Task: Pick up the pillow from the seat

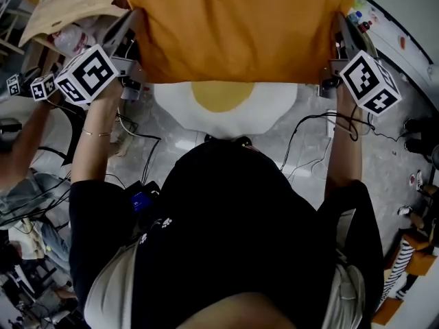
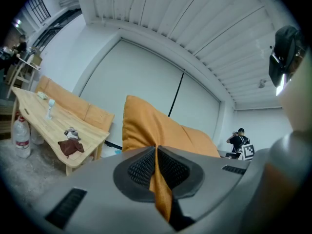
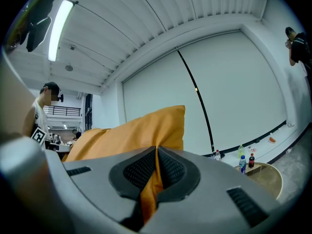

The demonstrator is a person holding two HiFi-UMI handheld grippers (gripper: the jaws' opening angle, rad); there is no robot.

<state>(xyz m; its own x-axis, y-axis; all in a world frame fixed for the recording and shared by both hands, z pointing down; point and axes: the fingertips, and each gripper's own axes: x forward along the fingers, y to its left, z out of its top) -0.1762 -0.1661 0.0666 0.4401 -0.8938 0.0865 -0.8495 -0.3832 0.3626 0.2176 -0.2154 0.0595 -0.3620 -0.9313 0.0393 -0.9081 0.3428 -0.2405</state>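
The orange pillow (image 1: 236, 26) hangs lifted in front of me, filling the top of the head view. My left gripper (image 1: 129, 50) is shut on its left edge and my right gripper (image 1: 337, 50) is shut on its right edge. In the left gripper view the orange pillow (image 2: 146, 126) rises past the left gripper (image 2: 157, 172), with its fabric pinched between the black pads. The right gripper view shows the same: pillow (image 3: 141, 128) fabric squeezed in the right gripper (image 3: 156, 172). Below the pillow lies a fried-egg-shaped seat cushion (image 1: 223, 105), white with a yellow centre.
A wooden table (image 2: 53, 126) with a bottle and a small toy stands to the left. Cables (image 1: 305, 125) run across the grey floor. Drink bottles (image 3: 246, 162) stand by a round table at right. Other people (image 2: 239, 140) are in the background.
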